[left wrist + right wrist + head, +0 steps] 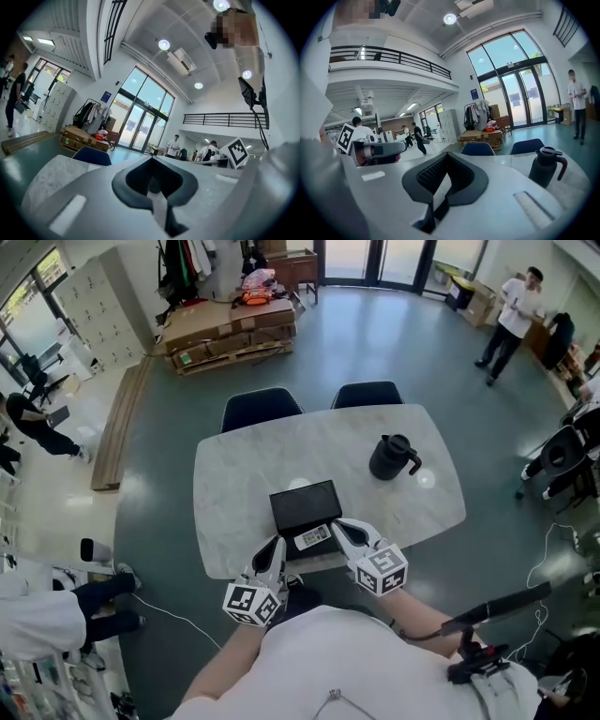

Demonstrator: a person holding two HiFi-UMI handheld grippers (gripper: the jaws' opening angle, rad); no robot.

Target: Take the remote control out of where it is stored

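Left gripper and right gripper at near table edge, both tilted up, jaws together, nothing between them. Remote control lies between grippers, at near edge of black box on marble table. Black jug farther right. Two dark chairs behind.

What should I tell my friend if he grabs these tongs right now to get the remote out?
Left tongs: shut, empty, by the near left corner of the flat black rectangular box.
Right tongs: shut, empty, by its near right corner.
The box lies on the white marble table, close to the front edge, with a white printed label at its near side.
Done: nothing taken out yet; no remote control is showing.
Left: open the tongs, probably open the box, find the remote and lift it out.
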